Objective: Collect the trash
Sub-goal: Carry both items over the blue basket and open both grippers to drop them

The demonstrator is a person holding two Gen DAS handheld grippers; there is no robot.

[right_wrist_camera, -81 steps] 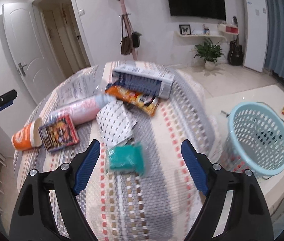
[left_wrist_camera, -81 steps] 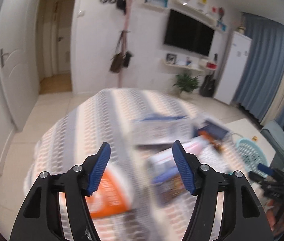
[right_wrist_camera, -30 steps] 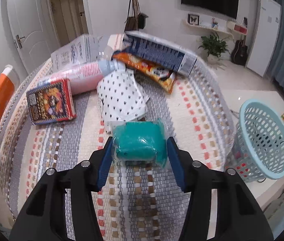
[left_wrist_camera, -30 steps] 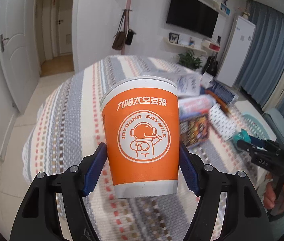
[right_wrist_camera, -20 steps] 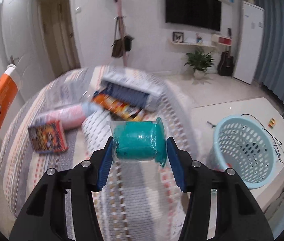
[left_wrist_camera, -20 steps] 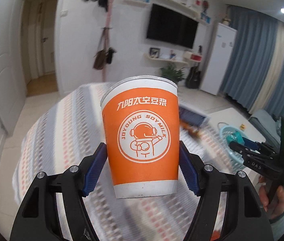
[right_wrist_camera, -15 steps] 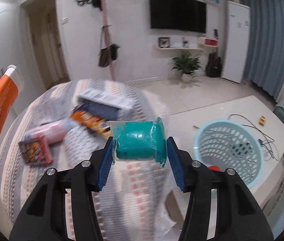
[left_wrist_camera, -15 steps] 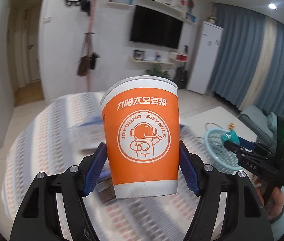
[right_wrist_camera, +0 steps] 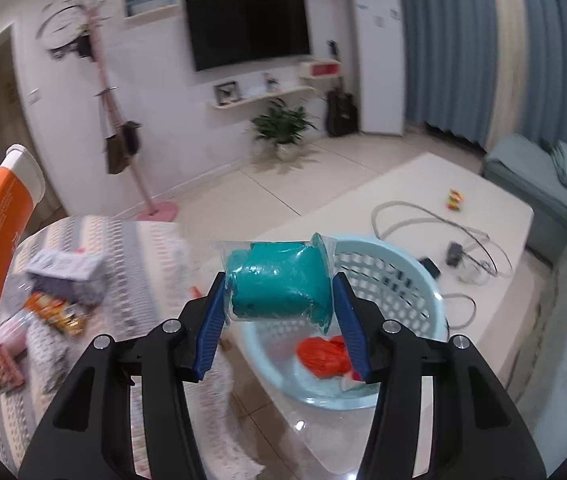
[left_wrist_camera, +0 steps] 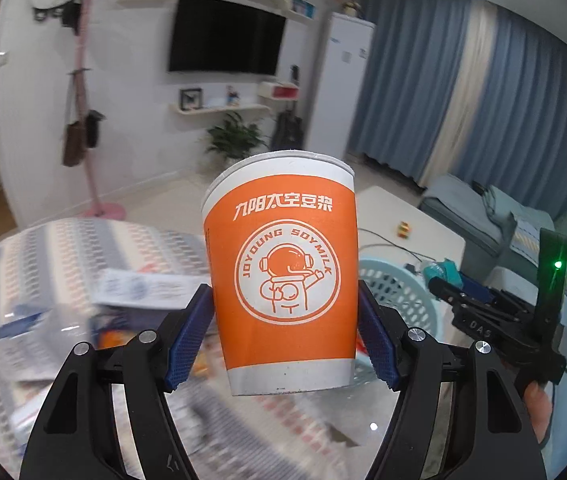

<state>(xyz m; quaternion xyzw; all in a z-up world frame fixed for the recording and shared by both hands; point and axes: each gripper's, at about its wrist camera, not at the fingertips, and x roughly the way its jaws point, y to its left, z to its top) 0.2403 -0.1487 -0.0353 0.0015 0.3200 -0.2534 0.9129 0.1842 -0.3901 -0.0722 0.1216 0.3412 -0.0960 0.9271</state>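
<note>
My left gripper (left_wrist_camera: 281,340) is shut on an orange paper cup (left_wrist_camera: 281,272) and holds it upright in the air. The cup also shows at the left edge of the right wrist view (right_wrist_camera: 1,216). My right gripper (right_wrist_camera: 279,320) is shut on a teal packet in clear wrap (right_wrist_camera: 279,280) and holds it above the near rim of a light blue basket (right_wrist_camera: 399,272). The basket holds a red-orange wrapper (right_wrist_camera: 323,354). In the left wrist view the basket (left_wrist_camera: 399,292) lies behind the cup and the right gripper (left_wrist_camera: 449,280) is at the right.
A table with a striped cloth (right_wrist_camera: 131,264) carries several more packets and boxes (right_wrist_camera: 59,280). A white low table (right_wrist_camera: 423,208) with cables stands behind the basket. A sofa (right_wrist_camera: 543,176) is at the right. A pink coat stand (right_wrist_camera: 131,152) stands by the wall.
Both grippers have swung right, away from the striped table and toward the basket, each still holding its item. The teal packet is now over the basket's rim.
</note>
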